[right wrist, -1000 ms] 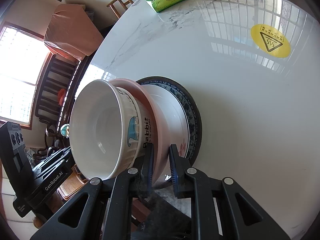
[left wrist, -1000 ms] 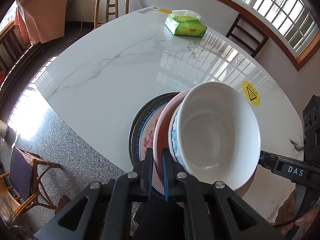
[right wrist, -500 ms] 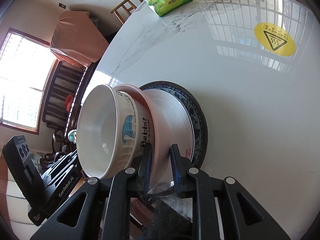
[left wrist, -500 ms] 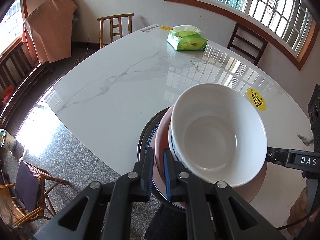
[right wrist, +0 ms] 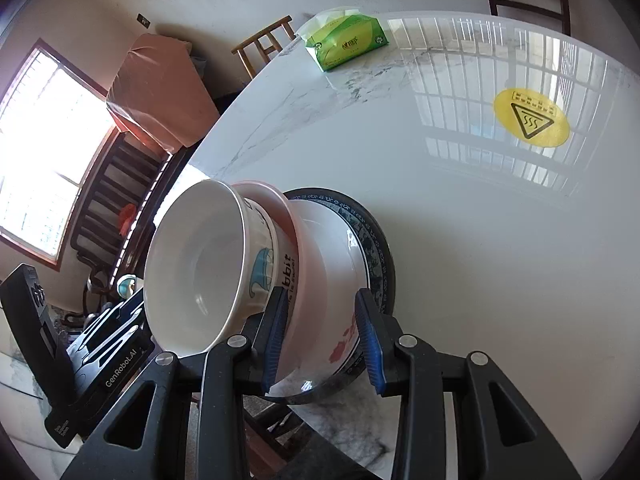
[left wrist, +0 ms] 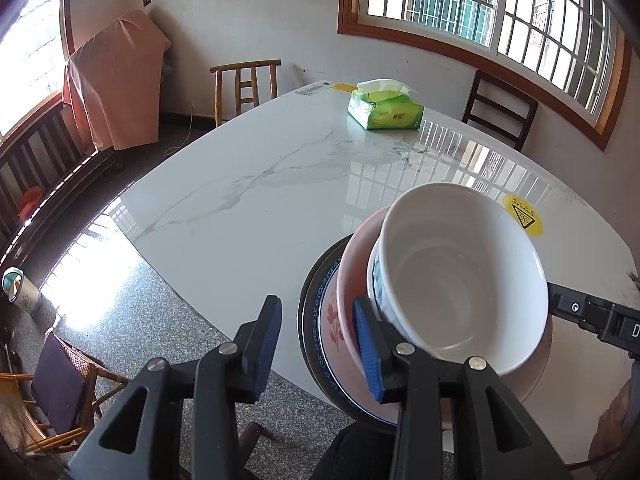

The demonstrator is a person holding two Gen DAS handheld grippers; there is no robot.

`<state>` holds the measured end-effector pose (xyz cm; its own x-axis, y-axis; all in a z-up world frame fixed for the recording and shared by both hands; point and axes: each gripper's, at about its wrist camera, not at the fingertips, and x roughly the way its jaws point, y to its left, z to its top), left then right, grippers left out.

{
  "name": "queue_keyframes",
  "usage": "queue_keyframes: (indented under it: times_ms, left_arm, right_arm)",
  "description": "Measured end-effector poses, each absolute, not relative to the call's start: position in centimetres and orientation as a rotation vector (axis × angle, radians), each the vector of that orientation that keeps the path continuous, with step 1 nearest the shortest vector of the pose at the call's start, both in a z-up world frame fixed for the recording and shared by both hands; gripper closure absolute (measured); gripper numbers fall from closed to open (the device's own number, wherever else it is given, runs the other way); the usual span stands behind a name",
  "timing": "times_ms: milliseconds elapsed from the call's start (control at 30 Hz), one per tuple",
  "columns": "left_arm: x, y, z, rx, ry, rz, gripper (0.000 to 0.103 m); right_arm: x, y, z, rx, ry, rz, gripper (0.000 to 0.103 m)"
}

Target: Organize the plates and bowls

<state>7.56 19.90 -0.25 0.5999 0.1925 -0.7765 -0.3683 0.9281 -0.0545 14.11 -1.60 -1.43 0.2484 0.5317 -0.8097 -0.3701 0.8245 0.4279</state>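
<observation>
A stack stands at the near edge of the marble table [left wrist: 260,200]: a dark blue-rimmed plate [left wrist: 310,320] [right wrist: 376,248], a red-flowered plate [right wrist: 332,264], a pink bowl [left wrist: 352,264] [right wrist: 280,204], and on top a white bowl [left wrist: 460,280] [right wrist: 192,264] with a blue picture. My left gripper [left wrist: 316,346] is at the stack's left rim, jaws opening; the plate's edge lies between them and the left pad stands clear of it. My right gripper [right wrist: 322,338] is at the opposite rim, jaws opening, with the bowl and plate edges between its pads.
A green tissue pack [left wrist: 386,112] [right wrist: 346,42] lies at the table's far side. A yellow warning sticker [left wrist: 524,220] [right wrist: 530,118] is on the top. Wooden chairs [left wrist: 246,84] [left wrist: 500,108] stand behind the table, and a cane chair [left wrist: 60,392] on the floor at left.
Both grippers were shut on the stack's rim and now have parted jaws. Both cameras have tipped upward, showing more of the room.
</observation>
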Motion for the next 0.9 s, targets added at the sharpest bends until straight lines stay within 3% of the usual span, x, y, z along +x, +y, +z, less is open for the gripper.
queue_keyframes:
  times_ms: [133,300,500,700,833,900]
  left_arm:
    - [6.6,19.7,-0.4,-0.228,0.825,0.327,0.065]
    - [4.2,19.0,-0.2,-0.199,0.706,0.324,0.065]
    - [0.9,16.4,1.0,-0.061,0.603,0.377,0.065]
    - [-2.3,14.2,3.4,-0.038,0.506,0.379,0.065]
    - [-4.1,12.7,5.5,-0.055,0.452,0.335,0.044]
    - [-5.1,11.3,6.5,-0.022,0.395,0.346,0.044]
  right_arm:
    - [12.3,-1.6,0.1,0.095,1.043,0.596,0.052]
    - [10.1,-1.9,1.6,0.063,0.904,0.578,0.051]
    - [6.5,-3.8,2.9,0.144,0.737,0.589,0.04]
    - [4.6,-5.5,2.1,0.162,0.72,0.587,0.038]
    - [3.0,-7.0,1.5,0.183,0.717,0.579,0.038]
    - [2.4,-7.8,1.3,0.192,0.71,0.572,0.038]
